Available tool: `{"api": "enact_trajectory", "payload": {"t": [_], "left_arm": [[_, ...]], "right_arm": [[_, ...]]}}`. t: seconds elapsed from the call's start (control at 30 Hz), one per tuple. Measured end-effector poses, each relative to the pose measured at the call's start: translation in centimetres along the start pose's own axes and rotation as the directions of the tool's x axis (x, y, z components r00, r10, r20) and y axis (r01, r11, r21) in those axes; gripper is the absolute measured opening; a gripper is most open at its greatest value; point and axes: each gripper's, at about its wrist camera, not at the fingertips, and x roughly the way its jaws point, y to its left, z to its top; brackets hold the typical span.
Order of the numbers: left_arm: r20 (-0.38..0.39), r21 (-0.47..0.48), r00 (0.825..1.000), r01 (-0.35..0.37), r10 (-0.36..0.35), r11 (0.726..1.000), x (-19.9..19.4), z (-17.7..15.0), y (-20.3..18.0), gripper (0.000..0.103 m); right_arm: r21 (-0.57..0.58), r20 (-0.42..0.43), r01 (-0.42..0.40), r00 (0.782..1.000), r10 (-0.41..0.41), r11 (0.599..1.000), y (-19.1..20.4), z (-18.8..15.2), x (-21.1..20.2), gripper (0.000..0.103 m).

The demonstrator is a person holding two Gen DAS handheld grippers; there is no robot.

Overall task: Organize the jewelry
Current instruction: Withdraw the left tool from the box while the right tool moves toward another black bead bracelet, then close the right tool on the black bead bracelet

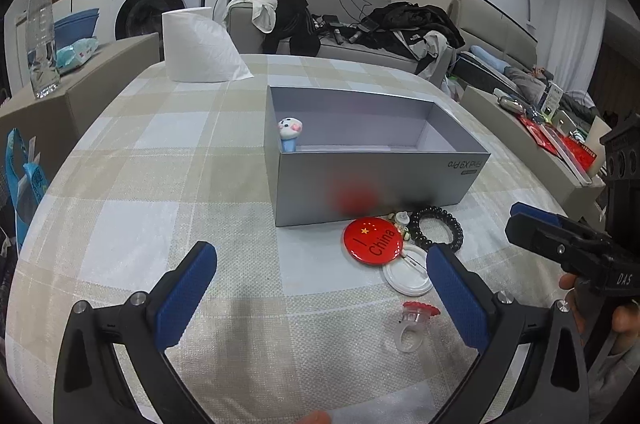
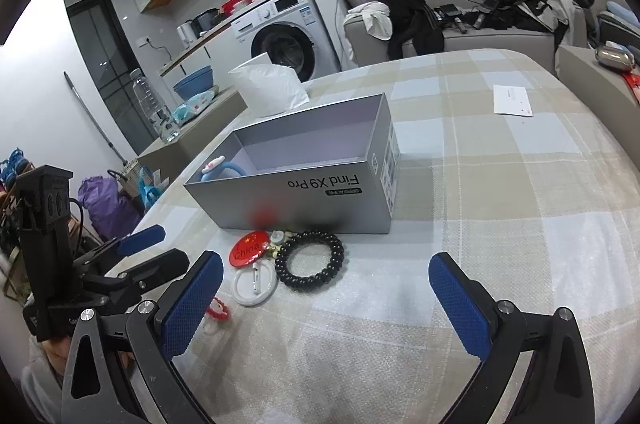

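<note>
1. So, I have both tools hovering over the checked cloth on the worktop [image 1: 160, 152], neither carrying anything: my left hand-held gripper [image 1: 322, 298] is spread wide, and my right hand-held gripper [image 2: 326, 302] is spread wide too.
2. The grey box [image 1: 372, 184] stands open just beyond the pile; one piece, a small cartoon-headed charm on a blue band [image 1: 290, 132], already sits in its left end, so I judge the sorting is begun but mostly ahead of me.
3. The rest lies in a huddle touching or just in front of the box's near wall: a red badge [image 1: 372, 242], a white disc [image 1: 406, 278] partly under it, a black bracelet [image 2: 310, 260], a small pale charm [image 1: 400, 222] between badge and bracelet, and a clear ring [image 1: 412, 324] nearest me.
4. The next pick is probably the ring for the left or the bracelet for the right; either calls for lowering the fingers astride one piece without nudging its neighbours.
5. The badge is flat, glossy and round, hard to pinch off cloth; the bracelet is a loop of shiny beads, likely limp; the ring is translucent plastic with a red frilled top; the box is smooth matte card
</note>
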Motion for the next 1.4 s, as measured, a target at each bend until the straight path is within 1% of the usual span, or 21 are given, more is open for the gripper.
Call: {"api": "enact_trajectory", "payload": {"t": [0.3, 0.47, 0.5, 0.53, 0.57, 0.6, 0.63, 0.7, 0.87, 0.97, 1.1, 1.2, 1.3, 1.4], "left_arm": [[-0.009, 0.016, 1.000, -0.009, 0.009, 1.000, 0.0, 0.0, -0.2, 0.102], [-0.014, 0.031, 1.000, -0.014, 0.015, 0.999, 0.1, 0.0, -0.5, 0.102], [-0.014, 0.033, 1.000, -0.013, 0.014, 0.999, 0.1, 0.0, -0.5, 0.102], [-0.015, 0.033, 1.000, -0.013, 0.014, 0.999, 0.1, 0.0, -0.6, 0.102], [-0.015, 0.032, 1.000, -0.012, 0.013, 0.999, 0.1, 0.0, -0.6, 0.102], [-0.014, 0.032, 1.000, -0.012, 0.013, 0.999, 0.1, -0.1, -0.6, 0.102], [-0.015, 0.030, 1.000, -0.012, 0.012, 0.999, 0.2, -0.1, -0.6, 0.102], [-0.016, 0.023, 1.000, -0.010, 0.011, 1.000, 0.2, 0.0, -0.5, 0.102], [-0.018, 0.008, 1.000, -0.007, 0.007, 1.000, 0.2, 0.0, -0.3, 0.102], [-0.017, 0.002, 1.000, -0.005, 0.005, 1.000, 0.2, 0.0, -0.3, 0.102], [-0.018, 0.001, 1.000, -0.002, 0.002, 1.000, 0.2, 0.0, -0.3, 0.102], [-0.018, 0.001, 1.000, -0.002, 0.002, 1.000, 0.2, 0.0, -0.3, 0.102], [-0.019, 0.001, 1.000, -0.003, 0.003, 1.000, 0.2, 0.0, -0.3, 0.102], [-0.019, 0.002, 1.000, -0.002, 0.002, 1.000, 0.2, 0.0, -0.3, 0.102]], "right_arm": [[-0.023, -0.011, 0.013, 1.000, -0.013, 1.000, 0.4, -0.1, 0.1, 0.103], [-0.074, -0.027, 0.031, 0.999, -0.033, 0.997, 1.2, -0.2, 0.3, 0.103], [-0.087, -0.031, 0.044, 0.998, -0.047, 0.995, 1.4, -0.2, 0.4, 0.099], [-0.102, -0.040, 0.061, 0.997, -0.066, 0.993, 1.7, -0.2, 0.7, 0.092], [-0.116, -0.053, 0.072, 0.995, -0.079, 0.991, 1.9, -0.2, 0.9, 0.087], [-0.134, -0.074, 0.080, 0.993, -0.090, 0.988, 2.1, -0.2, 1.4, 0.080], [-0.148, -0.097, 0.084, 0.990, -0.099, 0.985, 2.3, -0.2, 1.8, 0.075], [-0.162, -0.125, 0.098, 0.985, -0.119, 0.982, 2.5, -0.2, 2.4, 0.072], [-0.193, -0.169, 0.116, 0.974, -0.149, 0.974, 2.7, -0.2, 3.3, 0.072], [-0.233, -0.199, 0.151, 0.959, -0.199, 0.961, 3.1, -0.1, 4.2, 0.072], [-0.296, -0.210, 0.198, 0.941, -0.266, 0.935, 4.1, 0.0, 5.4, 0.072], [-0.312, -0.222, 0.190, 0.938, -0.266, 0.931, 4.6, 0.4, 6.2, 0.070], [-0.306, -0.231, 0.188, 0.936, -0.265, 0.933, 4.6, 0.8, 6.8, 0.071], [-0.307, -0.225, 0.190, 0.938, -0.265, 0.933, 4.7, 0.7, 6.8, 0.071]]}}
